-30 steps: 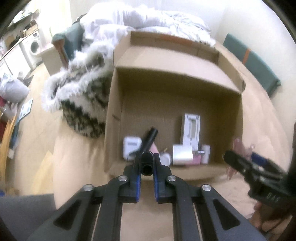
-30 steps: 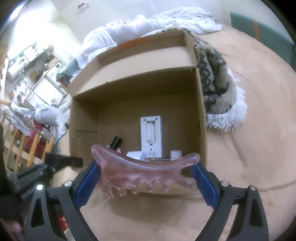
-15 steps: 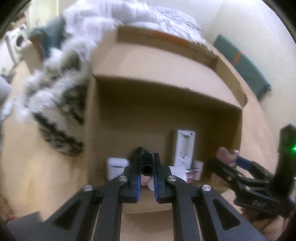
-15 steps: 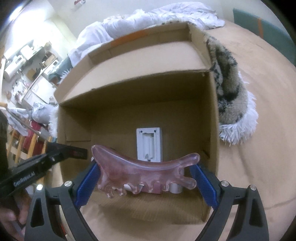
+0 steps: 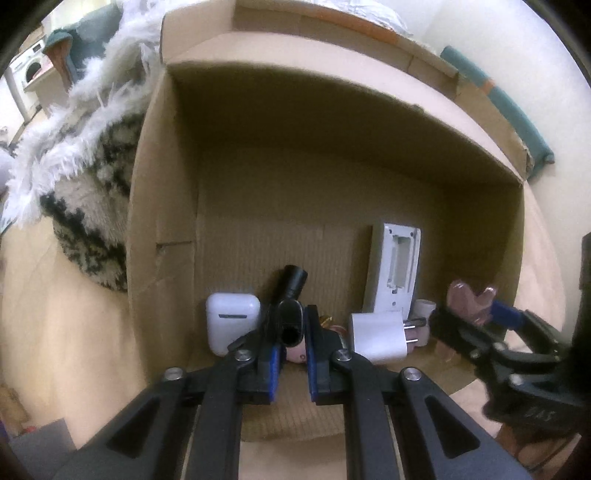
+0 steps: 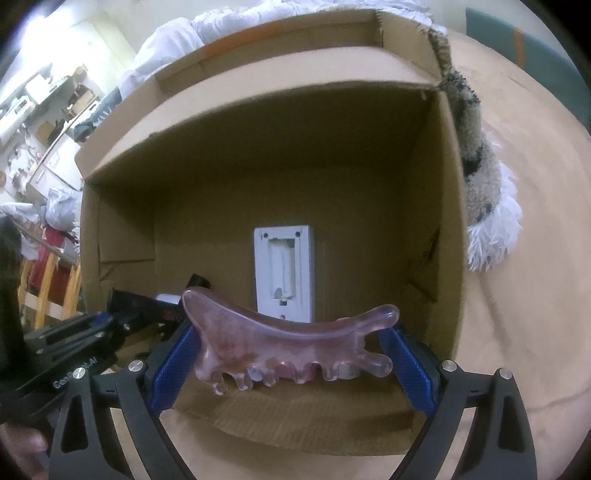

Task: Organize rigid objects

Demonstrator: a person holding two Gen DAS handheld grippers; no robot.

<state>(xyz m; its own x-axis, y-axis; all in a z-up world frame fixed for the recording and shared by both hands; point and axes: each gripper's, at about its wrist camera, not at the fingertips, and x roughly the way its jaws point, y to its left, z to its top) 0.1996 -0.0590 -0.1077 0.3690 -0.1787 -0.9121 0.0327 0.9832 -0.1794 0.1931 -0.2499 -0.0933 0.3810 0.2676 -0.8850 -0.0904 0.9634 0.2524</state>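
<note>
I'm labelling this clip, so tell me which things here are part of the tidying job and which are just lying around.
Part of the job:
cardboard box
black tube in the left gripper
pink comb-shaped tool in the right gripper
earbud case
white charger plug
white battery holder

Lying about:
furry blanket
white bedding

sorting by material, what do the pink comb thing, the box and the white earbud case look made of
Pink comb: translucent, glossy, cloudy swirls; looks like resin or polished stone, cannot tell which. Box: brown corrugated cardboard, matte, ribbed flutes showing on the floor. Earbud case: smooth white plastic with a soft sheen.
</note>
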